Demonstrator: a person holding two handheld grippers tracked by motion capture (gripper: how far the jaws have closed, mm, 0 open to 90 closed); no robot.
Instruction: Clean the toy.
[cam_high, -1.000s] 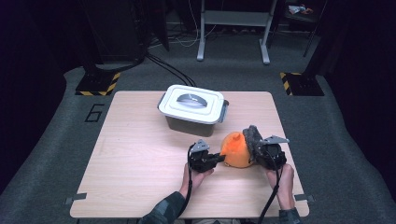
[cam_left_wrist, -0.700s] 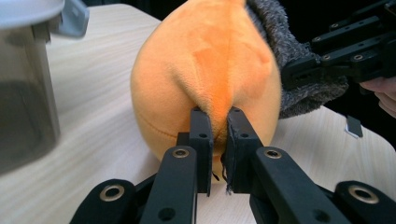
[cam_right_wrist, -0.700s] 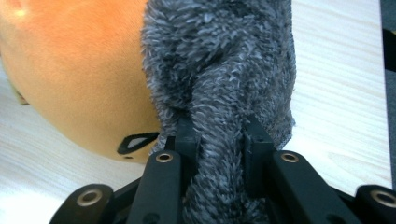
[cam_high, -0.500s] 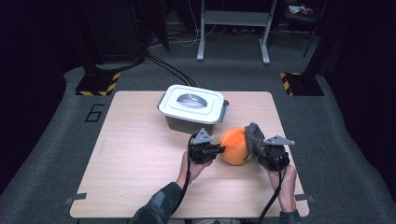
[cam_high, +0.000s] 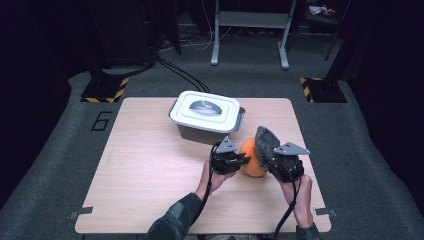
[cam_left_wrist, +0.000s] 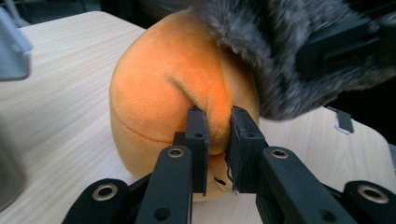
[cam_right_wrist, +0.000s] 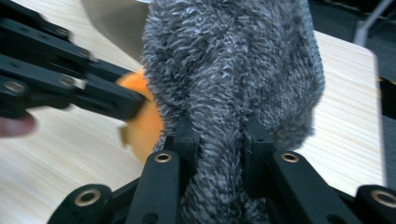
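An orange plush toy (cam_high: 251, 161) with a grey furry part (cam_high: 265, 141) is held between both grippers over the right half of the table (cam_high: 140, 165). My left gripper (cam_high: 243, 160) is shut on a fold of the orange plush (cam_left_wrist: 168, 84), pinched between its jaws (cam_left_wrist: 218, 135). Those jaws have just eased open slightly, with the fold still between them. My right gripper (cam_high: 274, 159) is shut on the grey fur (cam_right_wrist: 233, 70), which bulges up between its jaws (cam_right_wrist: 217, 135). The orange body (cam_right_wrist: 140, 126) peeks out beside the fur.
A white lidded container (cam_high: 205, 112) with grey latches stands just behind the toy at the table's middle back. The left gripper (cam_right_wrist: 70, 88) crosses the right gripper view at the left. Dark floor, cables and stands surround the table.
Both hands have risen a little with the toy. The left gripper has shifted right and farther from the table's front edge, and the grey fur now stands higher over the orange body.
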